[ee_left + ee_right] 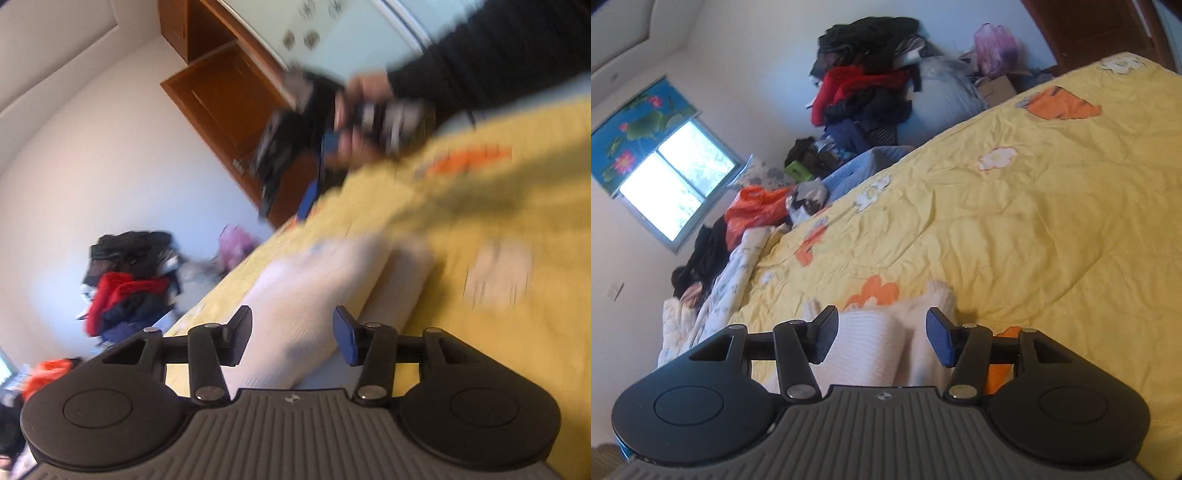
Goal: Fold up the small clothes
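- Left gripper (292, 338): jaws spread wide, nothing pinched; a cream-white ribbed knit garment (314, 291) lying between and just ahead of the black pad and the blue pad, whether touched by either cannot be told through the blur.
- Right gripper (882, 338): jaws likewise spread, empty; the same pale knit (871, 343) bunched between the pads and running under the gripper body, its scalloped edge just beyond the blue pad.
- Further out from the left jaws: the person's right hand (364, 110) gripping the other tool, blurred, up and ahead over the far part of the knit.
- Beneath everything: a yellow quilted bedspread with orange and white flower patches (1052, 221), the garment resting on it.
- Well beyond the jaws, off the bed: a heap of black, red and navy clothes (864, 81) against the wall, a window with a lotus-print blind (665, 173) off to the left.
- Likely step: taking hold of the knit for a fold. Best done by lowering each set of jaws onto a single edge or corner, closing on one layer only, keeping both grips level so the fold lands square; a grab into the bunched middle risks a lumpy, crooked fold.
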Demonstrator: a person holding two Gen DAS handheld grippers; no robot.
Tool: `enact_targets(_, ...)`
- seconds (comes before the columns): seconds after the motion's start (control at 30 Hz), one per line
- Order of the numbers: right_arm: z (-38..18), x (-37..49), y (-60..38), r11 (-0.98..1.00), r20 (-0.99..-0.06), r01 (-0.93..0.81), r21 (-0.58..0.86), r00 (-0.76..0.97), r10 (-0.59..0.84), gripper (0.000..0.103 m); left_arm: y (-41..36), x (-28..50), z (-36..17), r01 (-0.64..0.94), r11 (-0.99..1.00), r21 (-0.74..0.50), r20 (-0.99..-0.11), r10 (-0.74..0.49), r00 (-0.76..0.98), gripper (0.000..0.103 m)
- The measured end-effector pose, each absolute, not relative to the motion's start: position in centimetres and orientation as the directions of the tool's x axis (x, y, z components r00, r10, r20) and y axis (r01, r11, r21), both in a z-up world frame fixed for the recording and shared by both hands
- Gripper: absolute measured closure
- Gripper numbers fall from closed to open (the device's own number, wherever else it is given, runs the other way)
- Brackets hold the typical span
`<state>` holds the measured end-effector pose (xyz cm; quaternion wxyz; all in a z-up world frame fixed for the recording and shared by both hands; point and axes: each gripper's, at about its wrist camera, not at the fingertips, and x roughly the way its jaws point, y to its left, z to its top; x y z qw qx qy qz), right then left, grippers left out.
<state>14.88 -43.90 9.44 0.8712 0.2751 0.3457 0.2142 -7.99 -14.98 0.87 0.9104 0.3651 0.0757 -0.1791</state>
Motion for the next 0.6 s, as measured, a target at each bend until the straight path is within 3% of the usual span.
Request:
enact_targets(0.1,9.6,15.2,-42.1,0.77,-0.524,-0.23,0.595,0.616,0.589,0.043,-13.4,-7.2,-0.7,0.365,0.632,0.684,-0.311,-0.199,0.929,0.055)
enact_targets(0.27,6.7,16.7,-39.2,0.825,-0.646,-0.18,0.535,0.542,0.537,0.043,-14.1,-5.5,-2.1,0.308,0.601,0.737,-0.287,-0.134,0.948,0.055)
enact_targets(0.33,5.9,16.7,-38.1,0.83,-0.652,-0.2,0.52,0.535,0.537,0.063,-14.5,-5.0,-2.1,0.299,0.598,0.744,-0.265,-0.148,0.953,0.064)
enact_targets(0.37,6.0,16.6,-37.7,0.836,-0.657,-0.212,0.506,0.534,0.532,0.08,-14.8,-4.9,-1.9,0.299,0.594,0.747,-0.255,-0.158,0.954,0.083)
enact_targets(0.4,6.5,16.3,-37.6,0.842,-0.655,-0.218,0.493,0.543,0.525,0.087,-15.1,-5.1,-1.5,0.308,0.591,0.745,-0.253,-0.177,0.951,0.087)
enact_targets(0.5,9.1,15.2,-38.1,0.866,-0.632,-0.27,0.422,0.597,0.494,0.088,-15.1,-5.3,-1.2,0.343,0.587,0.733,-0.275,-0.205,0.939,0.088)
enact_targets(0.6,7.2,16.5,-40.0,0.88,-0.684,-0.201,0.429,0.564,0.462,0.089,-15.1,-4.6,-2.3,0.345,0.596,0.726,-0.276,-0.207,0.939,0.088)
